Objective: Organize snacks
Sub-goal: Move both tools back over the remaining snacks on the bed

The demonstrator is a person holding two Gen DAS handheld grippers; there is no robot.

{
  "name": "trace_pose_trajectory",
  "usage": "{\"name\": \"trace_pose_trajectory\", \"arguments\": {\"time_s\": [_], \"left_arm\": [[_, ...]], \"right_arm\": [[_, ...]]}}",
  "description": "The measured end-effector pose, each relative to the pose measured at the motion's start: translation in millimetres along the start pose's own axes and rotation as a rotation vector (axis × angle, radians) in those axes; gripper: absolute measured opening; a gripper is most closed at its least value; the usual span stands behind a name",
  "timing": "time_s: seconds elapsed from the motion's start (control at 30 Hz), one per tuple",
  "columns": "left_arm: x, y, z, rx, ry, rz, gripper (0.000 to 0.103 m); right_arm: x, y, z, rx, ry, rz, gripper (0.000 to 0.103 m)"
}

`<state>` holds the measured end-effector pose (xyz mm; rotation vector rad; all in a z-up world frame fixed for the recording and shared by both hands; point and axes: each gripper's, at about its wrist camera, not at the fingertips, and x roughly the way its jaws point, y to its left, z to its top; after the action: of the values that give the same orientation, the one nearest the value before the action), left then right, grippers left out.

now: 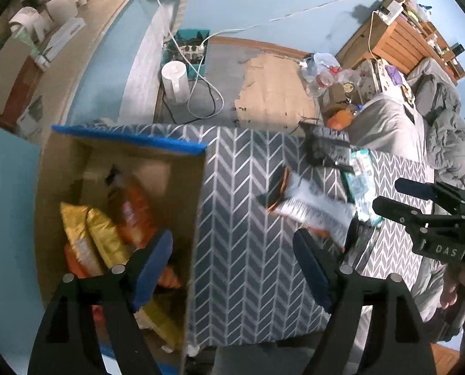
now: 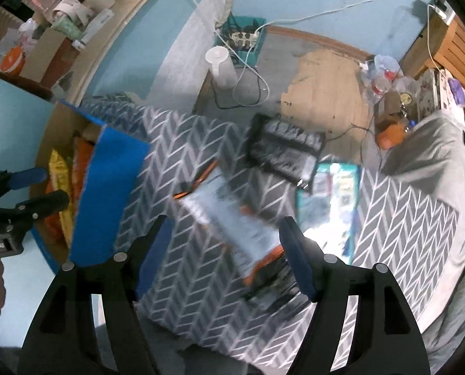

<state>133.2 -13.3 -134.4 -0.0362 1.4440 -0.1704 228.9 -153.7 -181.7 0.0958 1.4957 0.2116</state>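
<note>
Past the far edge of the chevron-patterned tablecloth (image 1: 248,218), a white cylindrical appliance (image 1: 175,79) stands on the grey floor with a white cable (image 1: 206,100) looped beside it, and just behind it sits a teal crate (image 1: 190,48) holding a power strip. A torn patch of floor covering (image 1: 273,90) shows bare brown — at its right end lies a heap of clear plastic bottles (image 1: 321,72). Further right a rumpled grey blanket (image 1: 388,125) covers a bed under a wooden headboard (image 1: 398,37), while a long wooden shelf (image 1: 76,47) cluttered with boxes runs along the blue wall (image 1: 263,6).
</note>
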Motion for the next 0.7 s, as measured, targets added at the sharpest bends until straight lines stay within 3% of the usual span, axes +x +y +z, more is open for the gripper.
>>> {"name": "trace_pose_trajectory", "arguments": {"time_s": [0.3, 0.7], "left_arm": [[52.1, -35.4, 38.3, -0.046, 0.041, 0.008, 0.081], [100.1, -34.5, 65.9, -0.202, 0.063, 0.013, 0.081]], "right_arm": [[29.3, -55.6, 49.0, -0.097, 0.031, -0.003, 0.072], [79.7, -62.9, 110.2, -0.230, 0.083, 0.046, 0.072]]}}
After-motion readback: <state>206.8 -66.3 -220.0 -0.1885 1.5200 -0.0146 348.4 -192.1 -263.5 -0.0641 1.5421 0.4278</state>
